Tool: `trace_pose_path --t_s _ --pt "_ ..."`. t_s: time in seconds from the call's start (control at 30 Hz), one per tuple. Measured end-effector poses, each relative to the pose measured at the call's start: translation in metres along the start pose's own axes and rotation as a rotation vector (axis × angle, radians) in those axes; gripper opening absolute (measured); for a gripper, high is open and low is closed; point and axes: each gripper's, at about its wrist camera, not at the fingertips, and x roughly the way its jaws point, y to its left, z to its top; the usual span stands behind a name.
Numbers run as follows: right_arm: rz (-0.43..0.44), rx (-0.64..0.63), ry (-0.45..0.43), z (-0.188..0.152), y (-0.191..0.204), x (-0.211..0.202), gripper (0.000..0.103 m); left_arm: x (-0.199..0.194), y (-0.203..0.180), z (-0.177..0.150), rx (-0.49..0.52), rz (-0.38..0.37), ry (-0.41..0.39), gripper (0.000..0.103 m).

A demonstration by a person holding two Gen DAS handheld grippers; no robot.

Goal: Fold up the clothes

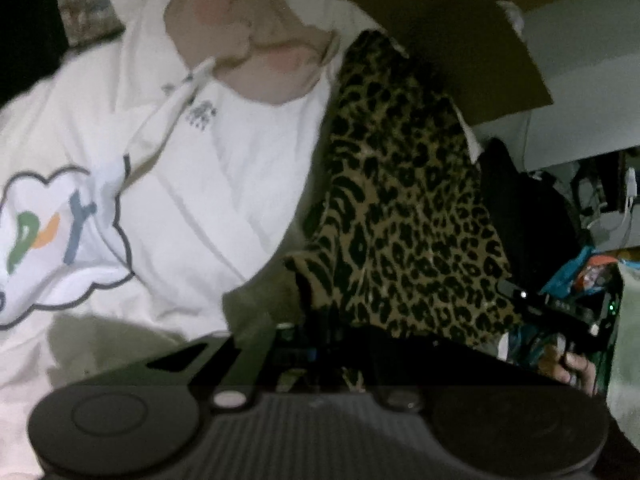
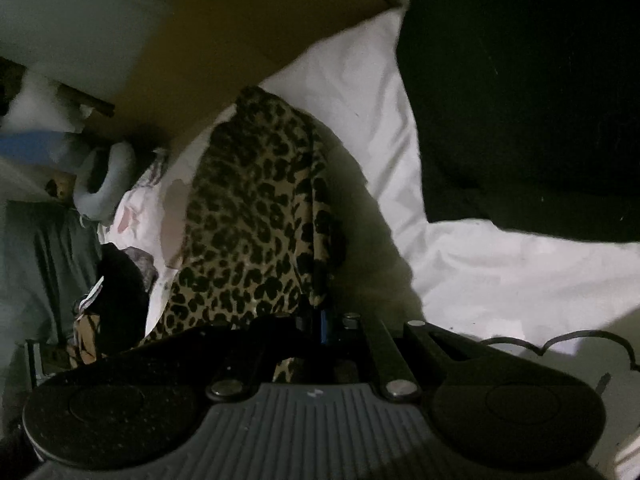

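Observation:
A leopard-print garment [image 1: 400, 208] hangs stretched between my two grippers above the bed. In the left wrist view my left gripper [image 1: 314, 340] is shut on its lower left corner. The right gripper [image 1: 508, 288] pinches the opposite edge, with a hand [image 1: 568, 368] on its grip. In the right wrist view the same leopard-print garment [image 2: 256, 216] rises ahead, and my right gripper [image 2: 322, 328] is shut on its near edge. The fingertips are dark and partly hidden by the cloth.
A white T-shirt with a cloud graphic [image 1: 68, 240] and a beige garment [image 1: 256, 40] lie on the white bedding [image 2: 480, 264]. A cardboard sheet [image 1: 460, 40] stands behind. A black cloth [image 2: 520, 100] lies at the right, and a clothes pile [image 2: 116, 280] at the left.

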Motion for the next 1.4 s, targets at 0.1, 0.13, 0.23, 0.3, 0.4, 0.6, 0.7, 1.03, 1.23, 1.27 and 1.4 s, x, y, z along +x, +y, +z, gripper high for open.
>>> trace_pose_path --t_s 0.1,0.13,0.23,0.3,0.4,0.6,0.7,1.03,1.23,1.27,1.4 --pt "0.002 -0.009 -0.018 -0.001 0.012 -0.014 0.001 -0.016 -0.01 0.002 0.015 -0.011 -0.021 0.004" --pt "0.001 -0.009 -0.021 -0.002 0.014 -0.018 0.001 -0.022 -0.013 0.002 0.02 -0.015 -0.029 0.004" --pt "0.001 -0.01 -0.03 -0.005 0.02 -0.03 0.001 -0.037 -0.022 0.003 0.034 -0.018 -0.054 0.004" --pt "0.001 -0.01 -0.036 -0.008 0.024 -0.038 0.001 -0.045 -0.027 0.003 0.032 -0.029 -0.068 0.004" --pt "0.001 -0.01 -0.045 -0.011 0.03 -0.051 0.0 -0.054 -0.035 0.0 0.035 -0.037 -0.084 0.004" --pt "-0.008 -0.031 -0.029 -0.018 0.038 -0.068 0.0 -0.065 -0.044 -0.017 0.022 -0.044 -0.103 0.004" --pt "-0.023 -0.039 -0.012 -0.025 0.037 -0.069 0.0 -0.065 -0.045 -0.027 0.042 -0.021 -0.09 0.004" --pt "-0.073 -0.06 0.011 -0.045 0.015 -0.04 0.006 -0.052 0.005 -0.031 -0.03 0.05 -0.077 0.004" --pt "-0.112 -0.081 0.044 -0.043 0.002 -0.01 0.041 -0.038 0.017 -0.029 -0.041 0.066 -0.064 0.004" --pt "-0.116 -0.088 0.049 -0.041 0.001 -0.005 0.045 -0.036 0.018 -0.029 -0.044 0.068 -0.061 0.004" --pt "-0.127 -0.1 0.083 -0.038 -0.007 0.013 0.048 -0.029 0.021 -0.027 -0.041 0.07 -0.045 0.004"
